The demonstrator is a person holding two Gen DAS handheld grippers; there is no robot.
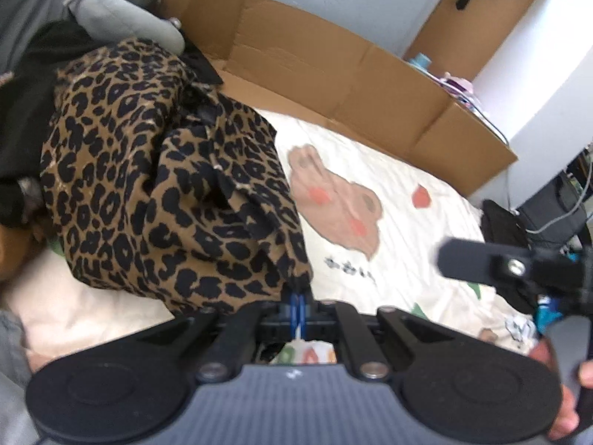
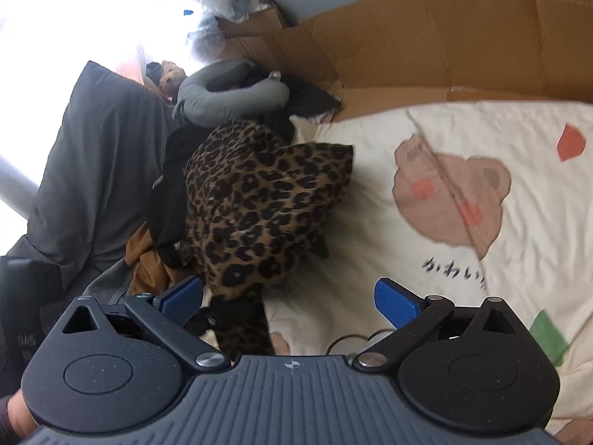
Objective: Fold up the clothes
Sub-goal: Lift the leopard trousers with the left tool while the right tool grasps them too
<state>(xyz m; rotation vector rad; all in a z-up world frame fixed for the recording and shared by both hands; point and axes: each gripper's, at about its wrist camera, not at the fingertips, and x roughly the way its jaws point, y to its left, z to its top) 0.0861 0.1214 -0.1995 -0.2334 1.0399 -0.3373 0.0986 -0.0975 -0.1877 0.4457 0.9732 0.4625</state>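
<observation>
Starting at my far left in the right wrist view, I see a dark grey cushion (image 2: 100, 163) propped up against bright window light. Just beside it lies a heap of clothes: a crumpled tan-brown fabric piece (image 2: 146, 259) low down, a black garment (image 2: 170, 200) over it, and a grey curved neck pillow (image 2: 229, 100) resting at the top of the heap.

Next comes the thing I am working on, the leopard-print garment of brown cloth with black spots (image 1: 163, 185). It sits bunched at the left side of the cream bedsheet printed with a brown bear (image 1: 389, 193), its upper part leaning on the black garment. One corner of it is drawn toward my left gripper (image 1: 298, 306), whose blue pads (image 1: 293, 306) are pressed together, pinching that edge of the leopard cloth.

Moving rightward, my right gripper (image 2: 289, 302) hovers over the sheet with its jaws spread wide, the two blue pads (image 2: 396, 302) well apart and nothing gripped; a strip of the leopard garment hangs below and between them. In the left wrist view, that gripper shows as a dark finger at the right edge, with a hand (image 1: 556, 393) on its handle.

Behind the bed, a flattened brown cardboard sheet (image 1: 333, 59) stands along the wall, and on the far right dark bags (image 1: 548, 215) sit on the floor.
</observation>
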